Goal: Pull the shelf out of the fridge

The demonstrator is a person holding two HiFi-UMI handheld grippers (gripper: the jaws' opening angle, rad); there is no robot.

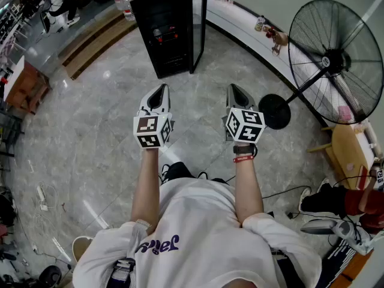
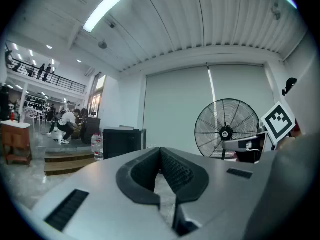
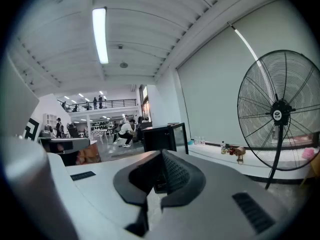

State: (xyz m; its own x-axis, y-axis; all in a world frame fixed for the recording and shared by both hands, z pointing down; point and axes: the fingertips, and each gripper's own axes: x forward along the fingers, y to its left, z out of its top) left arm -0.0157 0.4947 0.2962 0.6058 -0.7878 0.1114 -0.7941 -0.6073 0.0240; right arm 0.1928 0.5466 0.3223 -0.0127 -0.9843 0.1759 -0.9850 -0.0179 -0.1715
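The person's white shirt [image 1: 198,221] is filling the lower middle of the head view, with both forearms reaching forward. The black fridge [image 1: 165,35] is standing at upper centre, its door [image 1: 200,23] appearing to hang open on the right. The shelf is lying somewhere inside, too dark to make out. Nothing is being pulled yet. The left gripper [image 1: 161,90] and right gripper [image 1: 235,89] are hovering well short of the fridge, jaws pressed together on nothing. Bare floor [image 1: 108,101] is lying open ahead, and the fan's base [image 1: 275,111] is crowding the right side.
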